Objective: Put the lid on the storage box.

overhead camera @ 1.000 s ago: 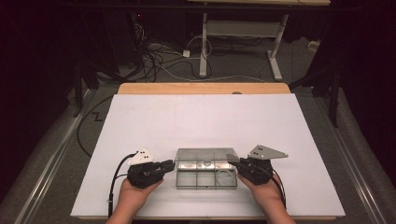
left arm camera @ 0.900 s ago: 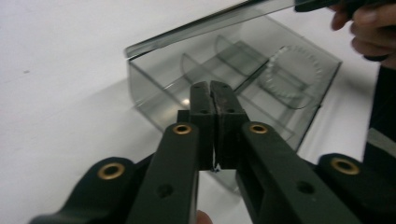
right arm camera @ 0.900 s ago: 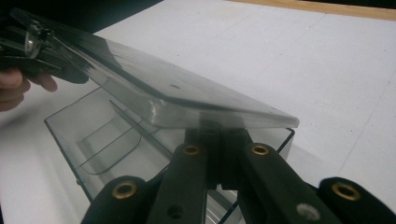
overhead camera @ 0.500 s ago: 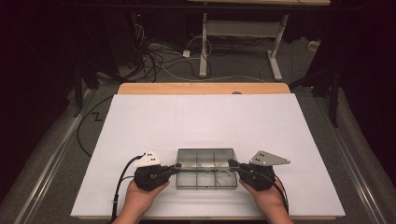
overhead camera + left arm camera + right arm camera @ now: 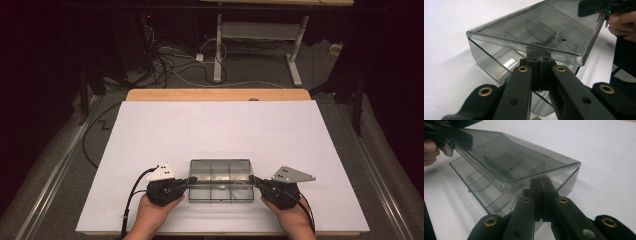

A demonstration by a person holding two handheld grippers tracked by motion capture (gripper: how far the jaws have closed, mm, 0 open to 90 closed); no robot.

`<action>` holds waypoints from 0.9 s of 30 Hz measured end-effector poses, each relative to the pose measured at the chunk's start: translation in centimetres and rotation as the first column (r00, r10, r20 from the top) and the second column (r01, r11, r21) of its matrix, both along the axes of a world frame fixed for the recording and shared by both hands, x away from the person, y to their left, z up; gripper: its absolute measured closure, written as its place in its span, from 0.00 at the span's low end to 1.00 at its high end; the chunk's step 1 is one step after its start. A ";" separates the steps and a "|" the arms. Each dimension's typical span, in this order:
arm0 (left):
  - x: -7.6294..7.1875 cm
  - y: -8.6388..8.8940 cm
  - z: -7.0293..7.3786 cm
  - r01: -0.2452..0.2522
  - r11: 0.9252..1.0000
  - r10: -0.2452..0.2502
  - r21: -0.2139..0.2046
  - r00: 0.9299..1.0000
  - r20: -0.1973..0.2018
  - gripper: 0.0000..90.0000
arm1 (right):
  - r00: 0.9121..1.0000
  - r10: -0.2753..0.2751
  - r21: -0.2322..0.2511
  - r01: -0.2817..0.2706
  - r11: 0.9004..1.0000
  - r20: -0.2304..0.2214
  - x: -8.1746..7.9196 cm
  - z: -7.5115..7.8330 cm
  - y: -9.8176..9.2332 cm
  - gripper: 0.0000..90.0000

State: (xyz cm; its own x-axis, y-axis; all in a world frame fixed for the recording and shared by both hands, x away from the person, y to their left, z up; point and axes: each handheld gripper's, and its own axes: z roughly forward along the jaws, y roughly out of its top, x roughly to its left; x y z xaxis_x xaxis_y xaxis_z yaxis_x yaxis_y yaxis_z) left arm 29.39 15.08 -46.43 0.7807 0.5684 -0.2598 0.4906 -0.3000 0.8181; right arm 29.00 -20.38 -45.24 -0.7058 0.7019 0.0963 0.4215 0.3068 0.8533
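Clear plastic box (image 5: 220, 180), rectangular, smoky, divided compartments

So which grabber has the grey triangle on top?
The right gripper, pinching the clear box at its right end: its top plate is grey, while the left gripper carries a white one.

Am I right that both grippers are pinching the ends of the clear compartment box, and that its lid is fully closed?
Not quite: the lid is raised ajar above the box, as both gripper views show. The left gripper and right gripper do pinch its ends.
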 end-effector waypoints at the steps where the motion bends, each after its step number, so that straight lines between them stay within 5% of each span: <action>1: 0.0 0.0 0.0 0.000 1.000 0.000 0.002 1.000 0.002 0.98 | 1.000 -0.004 0.000 0.004 1.000 0.001 -0.1 0.0 -0.2 1.00; 12: -0.6 0.5 0.0 0.002 1.000 -0.003 0.014 1.000 0.018 0.98 | 0.997 -0.075 -0.045 0.074 0.996 -0.015 -0.3 -1.0 -3.0 0.98; 18: -0.6 0.9 -0.2 -0.004 1.000 0.004 0.023 1.000 0.019 0.98 | 0.992 -0.109 -0.057 0.105 0.993 -0.068 -0.9 -2.1 -4.9 0.63; 20: -0.7 0.9 -0.3 -0.005 1.000 0.005 0.025 1.000 0.016 0.98 | 0.992 -0.115 -0.060 0.112 0.992 -0.051 -1.3 -2.4 -5.3 0.50; 27: -1.1 1.0 -0.7 -0.005 1.000 0.005 0.028 1.000 0.006 0.97 | 0.985 -0.145 -0.107 0.135 0.985 -0.095 -0.6 -2.5 -4.9 0.02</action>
State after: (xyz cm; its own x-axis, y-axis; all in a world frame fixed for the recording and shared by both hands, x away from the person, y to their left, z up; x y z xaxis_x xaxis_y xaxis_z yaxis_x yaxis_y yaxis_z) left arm 28.34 16.06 -47.15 0.7792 0.5795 -0.2387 0.4873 -0.3206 0.8122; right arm 28.41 -25.25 -47.78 -0.5899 0.8028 0.0867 0.5494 0.3203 0.7718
